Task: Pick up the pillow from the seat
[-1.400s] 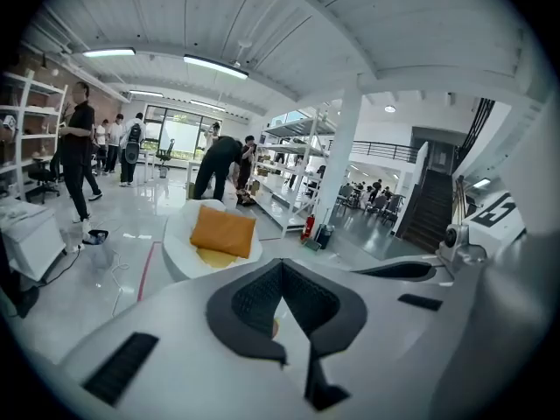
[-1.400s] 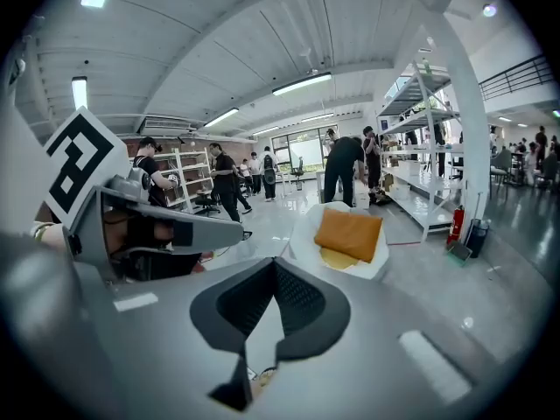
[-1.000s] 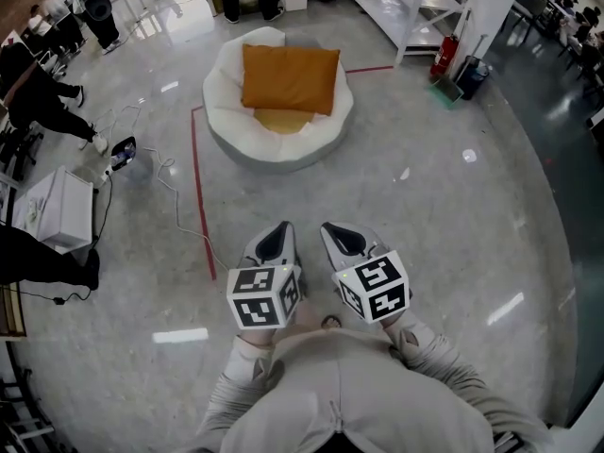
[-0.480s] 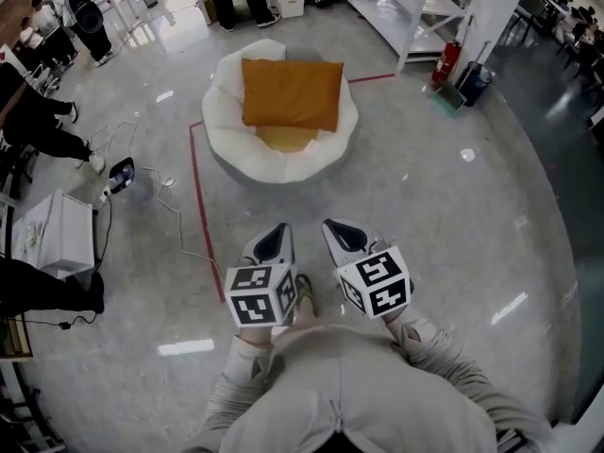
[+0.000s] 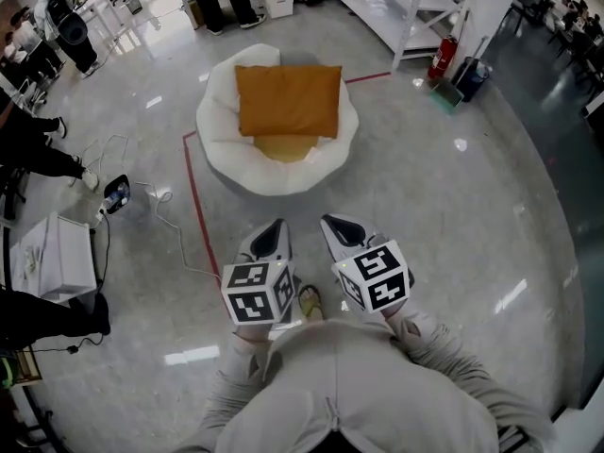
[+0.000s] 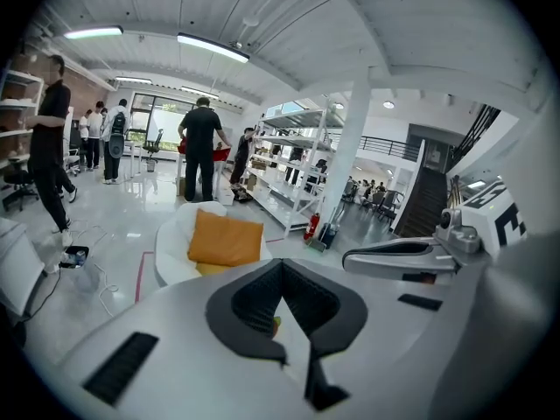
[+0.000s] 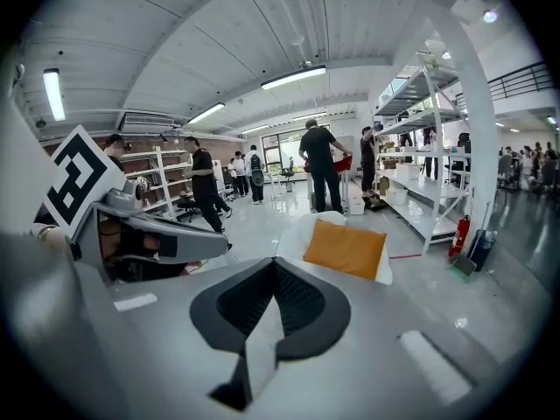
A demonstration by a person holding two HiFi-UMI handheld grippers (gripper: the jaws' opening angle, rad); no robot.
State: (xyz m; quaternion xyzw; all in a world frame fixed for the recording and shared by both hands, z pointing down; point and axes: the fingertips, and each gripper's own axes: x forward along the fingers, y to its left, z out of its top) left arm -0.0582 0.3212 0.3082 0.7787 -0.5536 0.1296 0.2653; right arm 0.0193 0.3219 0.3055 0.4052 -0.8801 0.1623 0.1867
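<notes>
While both jaws are shut tight with nothing between them, my left hand-held gripper [image 5: 276,226] and my right hand-held gripper [image 5: 333,223] sit side by side in the lower middle of the head view, tips aimed up the frame. The orange pillow [image 5: 288,100] lies in the upper middle of that frame, propped on the white round seat [image 5: 219,144], well apart from both, with bare grey floor [image 5: 444,206] between us.

Its long axis runs left to right across the frame, square to the way my jaws point. It lies almost straight ahead of the left one and a little to the left of the right one. In the right gripper view it sits right of centre, in the left gripper view left of centre. I judge the left slightly nearer, though either must open and cross the gap first.
</notes>
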